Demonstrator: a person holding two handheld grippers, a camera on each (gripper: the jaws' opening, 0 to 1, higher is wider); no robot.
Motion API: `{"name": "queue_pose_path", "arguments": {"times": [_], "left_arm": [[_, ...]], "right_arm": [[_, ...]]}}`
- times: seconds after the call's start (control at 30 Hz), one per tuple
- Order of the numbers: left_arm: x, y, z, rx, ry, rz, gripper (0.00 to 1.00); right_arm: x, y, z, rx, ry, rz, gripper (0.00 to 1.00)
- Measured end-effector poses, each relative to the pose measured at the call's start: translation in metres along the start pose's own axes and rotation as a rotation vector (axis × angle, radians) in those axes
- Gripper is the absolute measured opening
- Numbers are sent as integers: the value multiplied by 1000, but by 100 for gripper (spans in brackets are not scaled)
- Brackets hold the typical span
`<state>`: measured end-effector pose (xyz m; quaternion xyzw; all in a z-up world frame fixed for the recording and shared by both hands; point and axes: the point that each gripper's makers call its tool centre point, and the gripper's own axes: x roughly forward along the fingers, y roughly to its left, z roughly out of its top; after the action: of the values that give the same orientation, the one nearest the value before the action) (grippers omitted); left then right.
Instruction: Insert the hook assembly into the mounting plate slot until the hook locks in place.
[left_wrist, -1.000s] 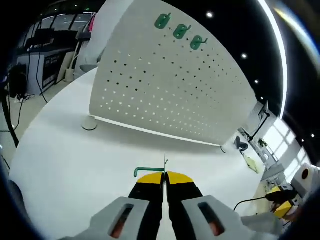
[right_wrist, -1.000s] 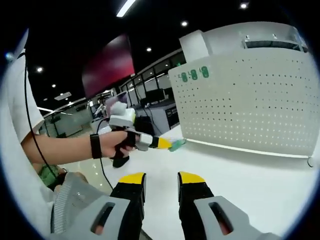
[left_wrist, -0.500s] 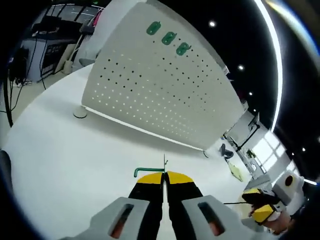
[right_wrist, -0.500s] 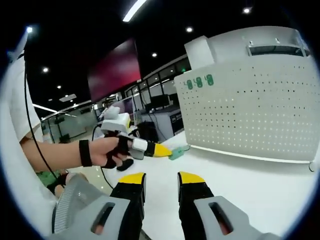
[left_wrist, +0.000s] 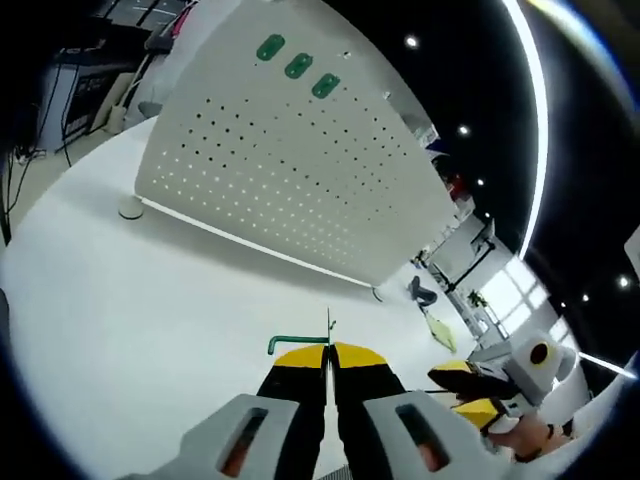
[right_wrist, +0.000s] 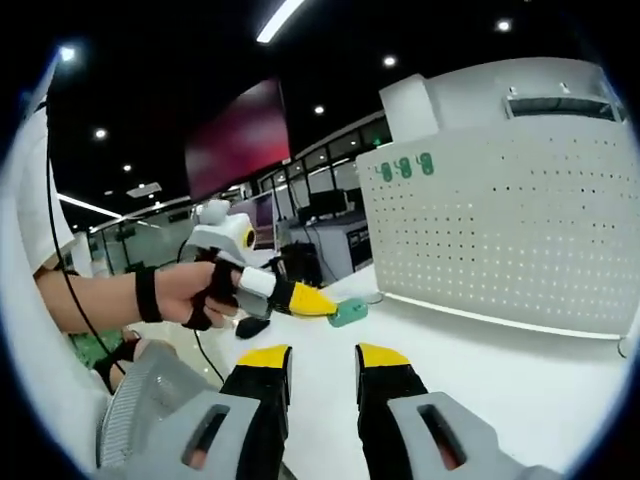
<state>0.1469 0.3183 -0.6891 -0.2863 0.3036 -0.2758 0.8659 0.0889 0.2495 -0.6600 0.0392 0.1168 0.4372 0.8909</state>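
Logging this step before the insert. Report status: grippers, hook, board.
Left gripper shut on green hook. Right gripper open, holding nothing. Pegboard upright on the table, three green pieces near its top; hook not yet at it, nothing between.

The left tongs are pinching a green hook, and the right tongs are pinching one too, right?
Not quite. The left tongs do pinch the green hook, but the right tongs are open and empty, as the right gripper view shows.
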Motion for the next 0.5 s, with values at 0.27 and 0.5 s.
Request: {"name": "queue_pose_path", "arguments": {"times": [0.27,0.5], "left_arm": [[-8,-12,1,-39,10,-44,1],[-10,-27,-6,-109,35,-106,1]], "right_arm": [[2,-3,4,-93,22,10,27],[1,-4,3,-161,42,16,31]]}}
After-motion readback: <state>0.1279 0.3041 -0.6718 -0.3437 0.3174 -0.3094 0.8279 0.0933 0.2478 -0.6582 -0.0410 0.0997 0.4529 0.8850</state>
